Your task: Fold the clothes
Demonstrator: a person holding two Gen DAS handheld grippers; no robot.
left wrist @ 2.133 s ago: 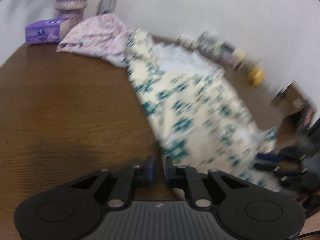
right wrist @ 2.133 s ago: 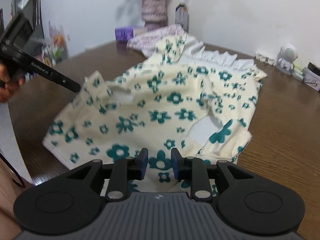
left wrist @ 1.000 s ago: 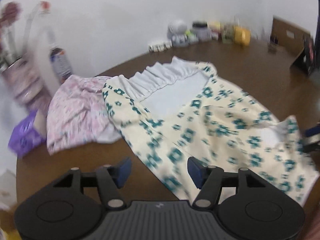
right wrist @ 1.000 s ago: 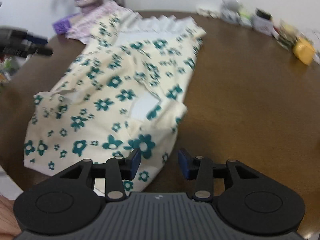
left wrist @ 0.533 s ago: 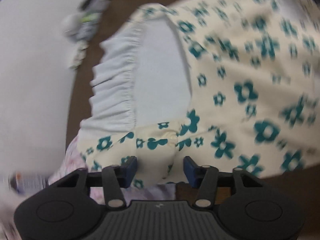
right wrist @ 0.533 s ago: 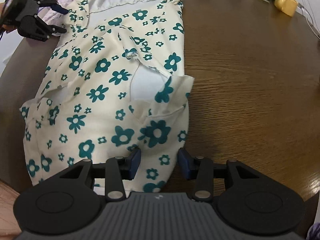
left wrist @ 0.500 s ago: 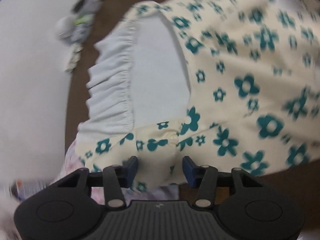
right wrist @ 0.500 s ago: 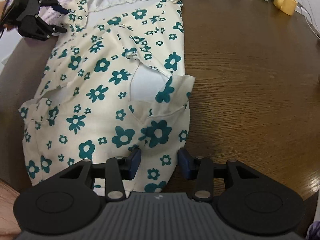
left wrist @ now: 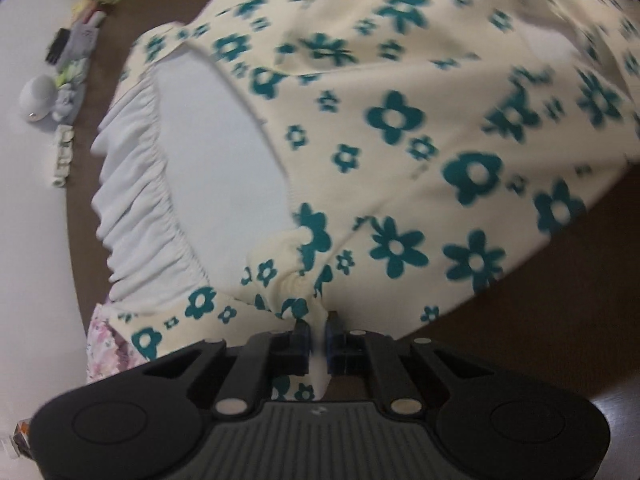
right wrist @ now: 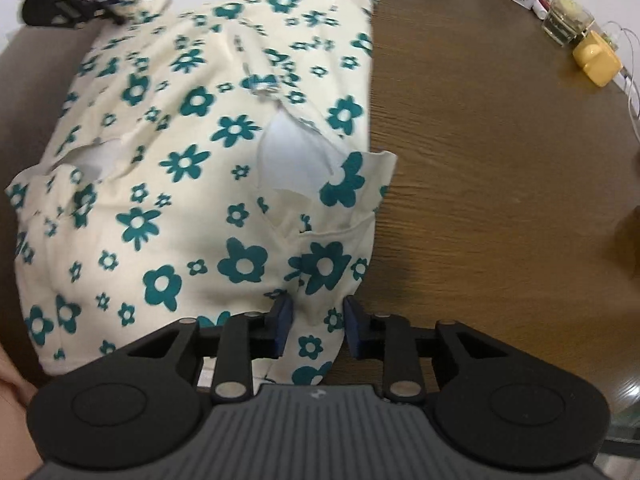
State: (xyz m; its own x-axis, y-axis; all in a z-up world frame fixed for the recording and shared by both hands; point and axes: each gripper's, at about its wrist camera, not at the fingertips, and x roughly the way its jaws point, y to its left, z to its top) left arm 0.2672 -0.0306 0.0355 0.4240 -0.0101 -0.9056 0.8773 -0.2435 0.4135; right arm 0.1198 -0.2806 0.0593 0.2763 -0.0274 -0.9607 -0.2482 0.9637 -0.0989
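Observation:
A cream garment with teal flowers lies spread on the brown wooden table. Its white ruffled hem is at the far end. My left gripper is shut on a bunched bit of the garment's edge just beside the ruffle. It also shows as a blurred black shape, the left gripper, at the top left of the right wrist view. My right gripper points down at the garment's near corner. Its jaws are closing with a fold of the floral cloth between them, the pads not clearly pressing.
A pink floral cloth lies under the garment's corner by the left gripper. Small figurines and bottles line the table's edge along the white wall. A glass jar, a yellow object and thin cables sit at the far right.
The left gripper came down on the garment's edge beside the ruffle and closed on it, bunching the cloth. The right gripper's jaws narrowed around the near corner.

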